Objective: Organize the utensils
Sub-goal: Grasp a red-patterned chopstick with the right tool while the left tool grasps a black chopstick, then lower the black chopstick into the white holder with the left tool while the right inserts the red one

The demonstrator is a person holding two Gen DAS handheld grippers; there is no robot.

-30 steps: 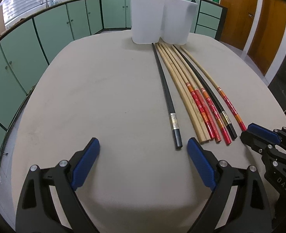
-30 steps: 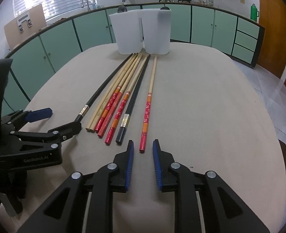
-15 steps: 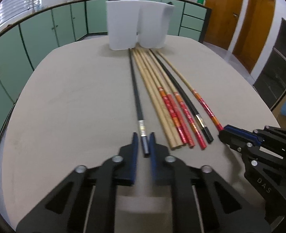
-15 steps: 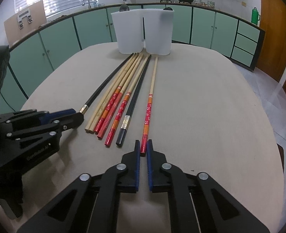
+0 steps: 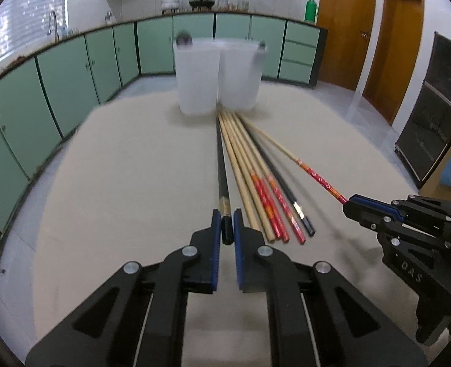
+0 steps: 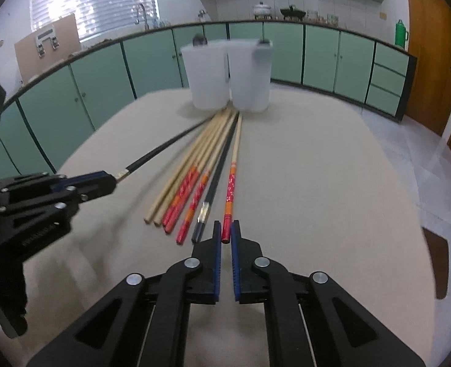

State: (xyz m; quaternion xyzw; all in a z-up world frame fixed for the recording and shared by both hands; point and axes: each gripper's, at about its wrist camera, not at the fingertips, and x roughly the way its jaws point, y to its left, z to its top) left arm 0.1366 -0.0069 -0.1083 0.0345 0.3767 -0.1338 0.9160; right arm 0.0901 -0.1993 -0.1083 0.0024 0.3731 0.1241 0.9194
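On the beige table (image 5: 118,183), the left gripper (image 5: 226,224) is clamped on the near end of a black chopstick (image 5: 221,165), its blue pads (image 5: 215,229) pressed against either side of the butt. That stick runs away toward the far end of the table, its tip close to the foot of two white containers (image 5: 219,76) standing side by side and touching.

Just right of the held black stick lies the rest of the bundle (image 5: 256,183), flat on the table and fanned out from a common point near the containers: plain bamboo sticks (image 6: 179,183), then sticks with red and orange handles (image 6: 191,195), then a second black chopstick (image 6: 216,174) with a silvery band near its butt.

Furthest right, the right gripper (image 6: 226,235) is closed on the red end of a bamboo chopstick with a red patterned handle (image 6: 231,183). From the left wrist view this stick (image 5: 314,180) appears angled away from the bundle, its far tip pointing toward the containers.

Green cabinets (image 6: 152,61) curve round the far side of the room, with a wooden door (image 5: 341,24) at the right.
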